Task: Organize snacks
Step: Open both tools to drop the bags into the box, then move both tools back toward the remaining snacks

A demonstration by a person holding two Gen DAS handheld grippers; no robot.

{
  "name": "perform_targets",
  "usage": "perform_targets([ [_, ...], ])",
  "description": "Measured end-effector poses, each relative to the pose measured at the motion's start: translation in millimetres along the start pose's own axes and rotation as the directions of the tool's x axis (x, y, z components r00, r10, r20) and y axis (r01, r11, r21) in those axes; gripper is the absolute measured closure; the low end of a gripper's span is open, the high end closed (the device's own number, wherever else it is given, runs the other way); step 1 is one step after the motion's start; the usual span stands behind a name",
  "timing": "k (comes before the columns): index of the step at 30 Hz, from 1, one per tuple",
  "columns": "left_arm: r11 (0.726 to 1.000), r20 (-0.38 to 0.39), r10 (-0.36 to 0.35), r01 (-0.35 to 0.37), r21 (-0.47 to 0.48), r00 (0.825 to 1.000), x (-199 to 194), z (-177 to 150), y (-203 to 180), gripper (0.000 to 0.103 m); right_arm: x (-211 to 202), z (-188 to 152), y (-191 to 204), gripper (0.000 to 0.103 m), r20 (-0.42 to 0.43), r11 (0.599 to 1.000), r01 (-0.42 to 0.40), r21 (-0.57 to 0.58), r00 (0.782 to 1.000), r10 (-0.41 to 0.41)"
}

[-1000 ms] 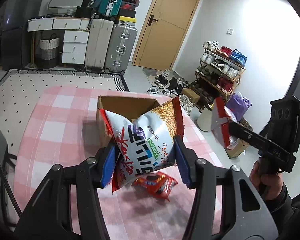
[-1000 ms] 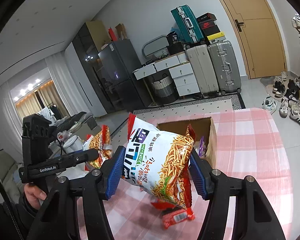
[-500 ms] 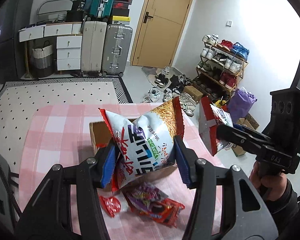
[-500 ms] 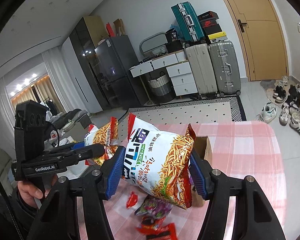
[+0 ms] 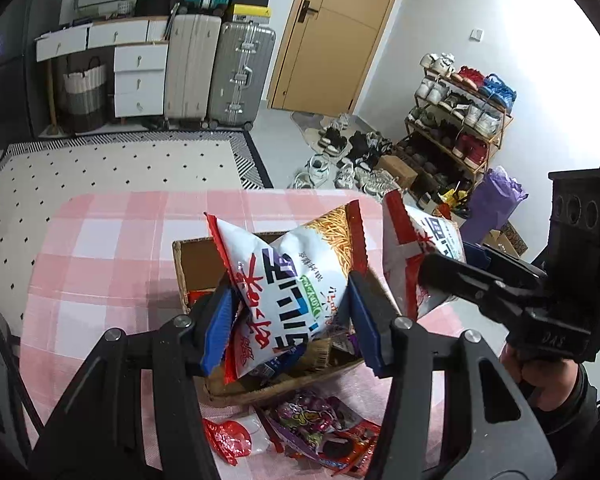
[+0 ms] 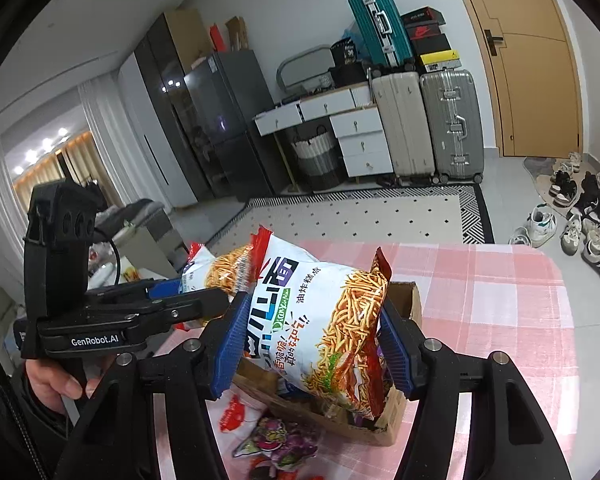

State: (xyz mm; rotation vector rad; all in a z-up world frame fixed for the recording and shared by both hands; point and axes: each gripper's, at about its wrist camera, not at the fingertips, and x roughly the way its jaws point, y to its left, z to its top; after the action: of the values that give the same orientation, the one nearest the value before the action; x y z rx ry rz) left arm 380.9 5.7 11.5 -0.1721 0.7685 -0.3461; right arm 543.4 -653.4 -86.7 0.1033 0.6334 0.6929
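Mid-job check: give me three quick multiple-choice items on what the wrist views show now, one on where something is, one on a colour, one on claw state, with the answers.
1. Where does the cardboard box stand?
A. on the checked tablecloth
B. on the dotted rug
C. on the shoe rack

2. What colour are the pads on the claw fingers?
A. yellow
B. blue
C. white

3. What is the state of the left claw and right claw?
A. both open and empty
B. only the left one holds a bag
C. each shut on a snack bag

Answers:
1 A: the pink and white tablecloth shows all around the box.
2 B: blue ribbed pads sit on both sides of each bag.
3 C: the left snack bag and the right snack bag are each pinched between pads, above the box.
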Motion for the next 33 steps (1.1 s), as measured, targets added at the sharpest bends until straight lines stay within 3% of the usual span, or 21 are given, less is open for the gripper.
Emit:
perform_targets([
  [9,0.999,-0.064,-0.005,0.003,-0.037,0.998,64.1,-8.1,27.3,0.052,46.4,-14.4,-12.3,0.039,-0.066,0.999,0.036,-0.004,0.997,-0.036],
  [14,0.999,-0.099,0.033,-0.035,-0.019,0.994,85.4,-10.2,37.8,0.022,55.6,-18.1,-14.2,0.021,-0.062,0.998,0.062,-0.005,0.996,-0.062],
  [23,0.998,-0.072,0.061,-0.062,-0.010,0.996,74.9,-17.9,41.3,0.022,33.7,-20.8,-15.8,0.018,-0.013,0.998,0.061,0.001,0.998,-0.061],
  [33,0.992,0.000,0.119,-0.119,0.030,0.993,16.0,-44.4,20.7,0.019,-11.0,-29.0,18.2,0.006,0.051,0.996,0.075,-0.039,0.996,-0.073],
])
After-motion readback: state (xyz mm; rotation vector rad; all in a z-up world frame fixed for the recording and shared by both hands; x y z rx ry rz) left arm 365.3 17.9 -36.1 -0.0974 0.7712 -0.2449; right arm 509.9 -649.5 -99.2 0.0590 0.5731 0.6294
